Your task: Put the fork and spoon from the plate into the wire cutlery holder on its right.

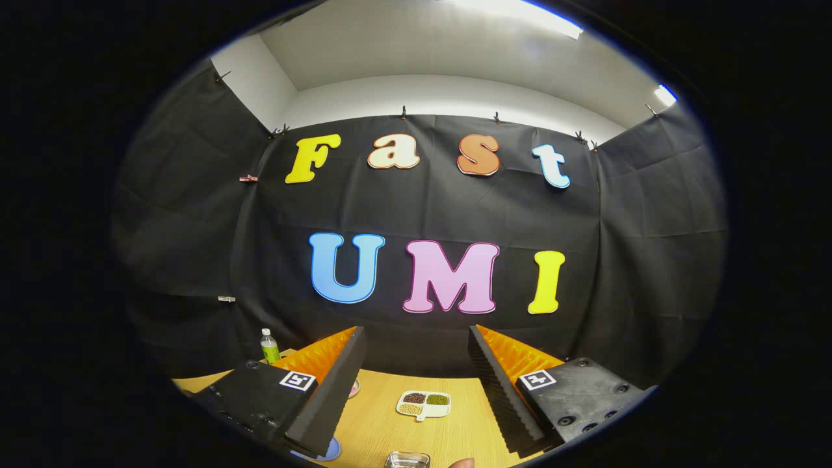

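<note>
Plate: a blue plate (327, 451) shows as a partial rim at the near edge of the table (448, 426), under the left finger; whether this is the task's plate cannot be told. The position of the fork and spoon cannot be told.

Just right of the blue rim, between the finger bases, lies a small clear glass dish (407, 459). Beside it is a small rounded pinkish shape (463, 463), too cut off to identify.

The gripper (416, 331) is spread wide. Its fingers (325, 396) stand well apart, with ribbed black pads facing inward and orange backs. Nothing is held and nothing touches either pad. A square marker sits on each black finger base.

On the wooden table, between the fingers and ahead of the glass dish, lies a white divided dish (424, 403) with three compartments of dark, green and pale grains. A pink-edged item (353, 389) is mostly hidden behind the left finger.

Beyond the left finger stands an upright green bottle (269, 346) with a white cap.

Behind everything hangs the black cloth wall (650, 260), with a white ceiling and a light strip (520, 13) above it.
</note>
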Demonstrator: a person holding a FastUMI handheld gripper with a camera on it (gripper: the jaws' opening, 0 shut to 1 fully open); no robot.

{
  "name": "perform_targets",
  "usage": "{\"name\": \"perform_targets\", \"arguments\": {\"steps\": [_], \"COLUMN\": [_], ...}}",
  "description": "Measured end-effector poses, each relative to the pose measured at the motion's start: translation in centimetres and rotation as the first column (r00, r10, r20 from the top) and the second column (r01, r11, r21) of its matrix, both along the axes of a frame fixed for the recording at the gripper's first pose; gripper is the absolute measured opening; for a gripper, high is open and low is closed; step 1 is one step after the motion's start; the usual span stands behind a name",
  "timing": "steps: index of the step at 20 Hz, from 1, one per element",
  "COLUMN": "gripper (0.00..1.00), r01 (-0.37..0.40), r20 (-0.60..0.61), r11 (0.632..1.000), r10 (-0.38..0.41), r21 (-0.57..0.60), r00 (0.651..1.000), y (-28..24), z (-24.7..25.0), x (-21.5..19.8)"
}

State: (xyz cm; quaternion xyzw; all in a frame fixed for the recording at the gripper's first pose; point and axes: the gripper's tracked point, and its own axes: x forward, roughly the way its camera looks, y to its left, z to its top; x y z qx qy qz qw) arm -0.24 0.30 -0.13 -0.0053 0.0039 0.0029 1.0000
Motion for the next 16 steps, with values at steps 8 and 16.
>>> {"name": "perform_targets", "arguments": {"steps": [8,16], "gripper": [0.98,0.98], "r01": [-0.118,-0.201], "r20": [-0.265,-0.725], "r11": [0.99,0.94], "r10": [0.135,0.341], "r21": [0.079,0.276], "r00": [0.955,0.598], "y": [5.4,15.9], "z": [-6.4,-20.8], "x": [-1.1,-8.0]}}
